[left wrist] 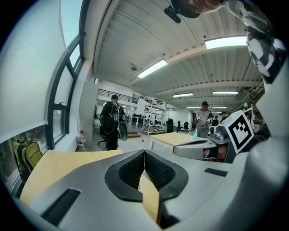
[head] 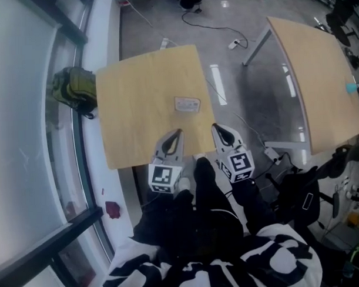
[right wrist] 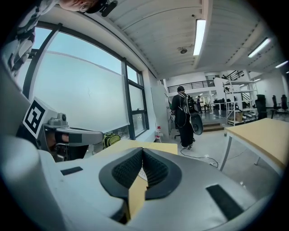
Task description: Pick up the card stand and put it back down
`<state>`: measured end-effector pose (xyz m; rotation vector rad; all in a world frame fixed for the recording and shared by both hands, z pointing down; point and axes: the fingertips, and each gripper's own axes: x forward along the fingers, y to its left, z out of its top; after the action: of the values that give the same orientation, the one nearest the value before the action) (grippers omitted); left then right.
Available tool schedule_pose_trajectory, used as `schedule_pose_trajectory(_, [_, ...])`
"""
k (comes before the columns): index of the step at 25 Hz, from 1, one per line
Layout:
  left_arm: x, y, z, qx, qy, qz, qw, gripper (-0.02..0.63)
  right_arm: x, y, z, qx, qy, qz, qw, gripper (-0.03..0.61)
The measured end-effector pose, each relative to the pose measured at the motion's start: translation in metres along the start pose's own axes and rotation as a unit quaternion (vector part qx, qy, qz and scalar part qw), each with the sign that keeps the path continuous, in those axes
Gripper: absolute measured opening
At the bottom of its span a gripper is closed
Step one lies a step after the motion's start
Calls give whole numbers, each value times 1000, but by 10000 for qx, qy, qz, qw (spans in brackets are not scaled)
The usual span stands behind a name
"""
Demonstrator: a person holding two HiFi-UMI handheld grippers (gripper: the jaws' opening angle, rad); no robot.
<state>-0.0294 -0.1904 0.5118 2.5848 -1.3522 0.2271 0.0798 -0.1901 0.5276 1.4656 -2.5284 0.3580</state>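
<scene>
The card stand (head: 187,104) is a small pale, flat-looking piece in the middle of the near wooden table (head: 137,112). My left gripper (head: 178,133) hovers over the table's near edge, just short of the stand and a little to its left, with its jaws shut and nothing between them. My right gripper (head: 214,127) hangs beside it near the table's right edge, also shut and empty. In the left gripper view the ribbed pads (left wrist: 133,170) meet at the tips, and the table top (left wrist: 58,160) lies ahead. The right gripper view shows its pads (right wrist: 127,171) touching too.
A green backpack (head: 76,87) lies by the window at the table's left. A second wooden table (head: 321,76) stands to the right, with cables and a power strip (head: 273,153) on the floor between. A black chair (head: 299,194) is near right. A person with a backpack (right wrist: 184,115) stands far off.
</scene>
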Motion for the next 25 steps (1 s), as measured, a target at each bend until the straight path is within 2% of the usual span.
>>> schedule_pose_trajectory(11, [23,10,-29,-87,293,-95,9995,5,10,-7,-27,162,255,11,9995,6])
schedule_pose_trajectory(17, [43,28,-47,-48,446,-82,9990,5,28,6,-34,275,270,226,9990,6])
schedule_pose_trajectory(25, [65,62,-84,-219,736,33,9970,23,54,18,-42,388,223,486,9978,6])
